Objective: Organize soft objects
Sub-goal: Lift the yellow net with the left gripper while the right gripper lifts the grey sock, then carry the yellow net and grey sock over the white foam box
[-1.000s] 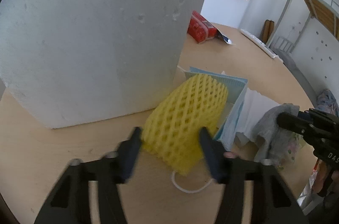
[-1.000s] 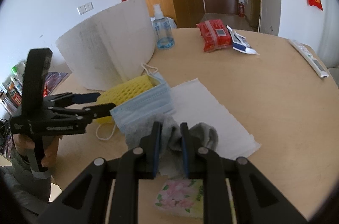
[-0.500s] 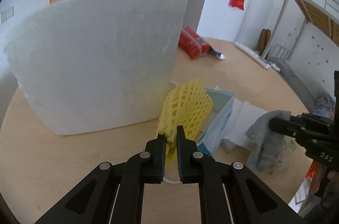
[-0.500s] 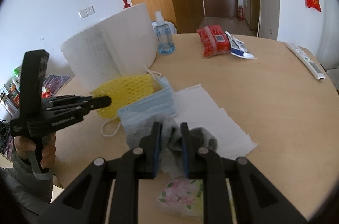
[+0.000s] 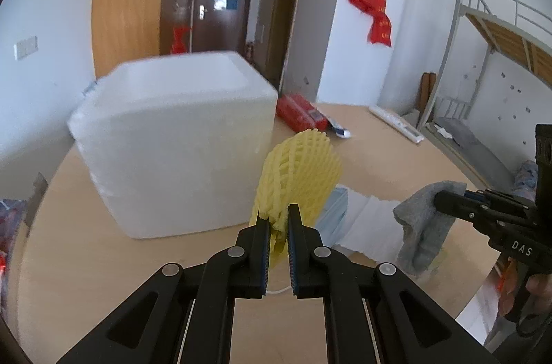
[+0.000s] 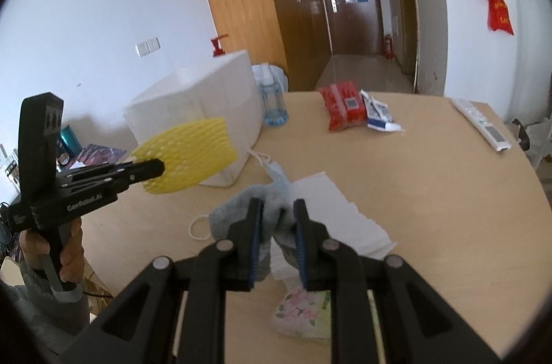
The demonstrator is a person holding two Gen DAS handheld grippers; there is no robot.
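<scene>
My left gripper (image 5: pixel 278 219) is shut on a yellow foam net sleeve (image 5: pixel 300 171) and holds it above the table, just right of a white foam box (image 5: pixel 176 143). From the right wrist view the sleeve (image 6: pixel 193 153) hangs in the air in front of the box (image 6: pixel 210 98). My right gripper (image 6: pixel 277 212) is shut on a grey cloth (image 6: pixel 241 209), lifted off the table; it also shows in the left wrist view (image 5: pixel 421 226). A blue face mask (image 6: pixel 276 174) and a white paper towel (image 6: pixel 331 212) lie under them.
A floral tissue pack (image 6: pixel 303 315) lies near the front edge of the round wooden table (image 6: pixel 431 191). A spray bottle (image 6: pixel 272 102), a red packet (image 6: pixel 341 105), a blue-white wrapper (image 6: pixel 377 115) and a remote (image 6: pixel 481 126) lie farther back.
My left gripper shut on the yellow sleeve and raised it off the table. My right gripper lifted the grey cloth upward; the face mask now lies uncovered.
</scene>
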